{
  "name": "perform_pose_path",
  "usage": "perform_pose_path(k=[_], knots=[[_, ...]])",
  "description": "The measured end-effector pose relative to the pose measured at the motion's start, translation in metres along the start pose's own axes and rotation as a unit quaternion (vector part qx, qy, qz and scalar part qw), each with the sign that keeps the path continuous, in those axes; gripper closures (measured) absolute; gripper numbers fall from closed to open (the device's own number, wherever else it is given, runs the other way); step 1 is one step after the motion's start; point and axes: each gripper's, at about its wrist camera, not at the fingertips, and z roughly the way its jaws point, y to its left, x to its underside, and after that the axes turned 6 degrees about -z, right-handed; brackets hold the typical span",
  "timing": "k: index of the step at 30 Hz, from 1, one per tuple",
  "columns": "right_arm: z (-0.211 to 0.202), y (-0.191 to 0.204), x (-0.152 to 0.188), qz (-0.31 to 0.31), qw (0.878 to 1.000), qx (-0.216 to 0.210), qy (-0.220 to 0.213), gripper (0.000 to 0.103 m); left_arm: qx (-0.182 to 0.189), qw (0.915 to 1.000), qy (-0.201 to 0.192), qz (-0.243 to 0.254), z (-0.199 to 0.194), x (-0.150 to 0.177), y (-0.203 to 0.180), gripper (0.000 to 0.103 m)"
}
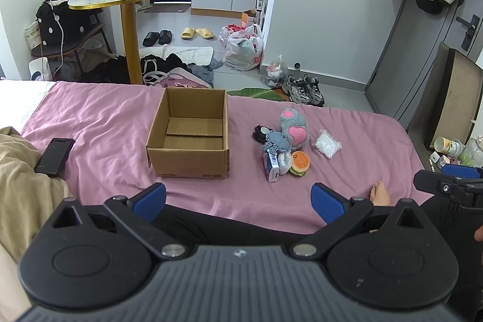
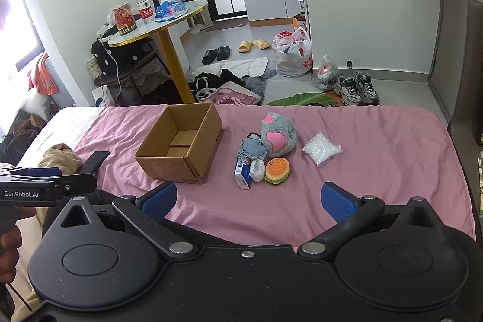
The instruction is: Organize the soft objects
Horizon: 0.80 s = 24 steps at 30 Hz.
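With both grippers' jaws spread wide and empty, the right gripper (image 2: 249,199) should close gently on the grey plush heart-patched toy (image 2: 279,136) ahead, then carry it left into the open brown cardboard box (image 2: 181,156).

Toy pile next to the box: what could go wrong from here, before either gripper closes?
1. The burger toy, blue-white packet and grey plush touch; one grasp may drag neighbours.
2. The clear bag looks slippery and could slide from the pads.
3. The cardboard box sits on a wrinkled pink sheet; a nudge might shift it.
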Motion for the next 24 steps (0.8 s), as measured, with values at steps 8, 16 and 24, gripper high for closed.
perform_pose_path(k=[8,16,24], knots=[[0.009,-0.004,-0.001,0.000,1.000,0.005,0.005,0.000,-0.004,0.9999,0.008,-0.006,0.009,-0.002,0.001,0.002],[0.019,-0.006,-0.003,0.001,1.000,0.005,0.010,0.000,-0.001,0.9998,0.016,-0.008,0.022,-0.008,0.000,0.002],[0.041,-0.016,-0.002,0.006,1.000,0.005,0.023,0.000,0.005,0.9998,0.016,-0.012,0.040,-0.016,-0.005,0.002]])
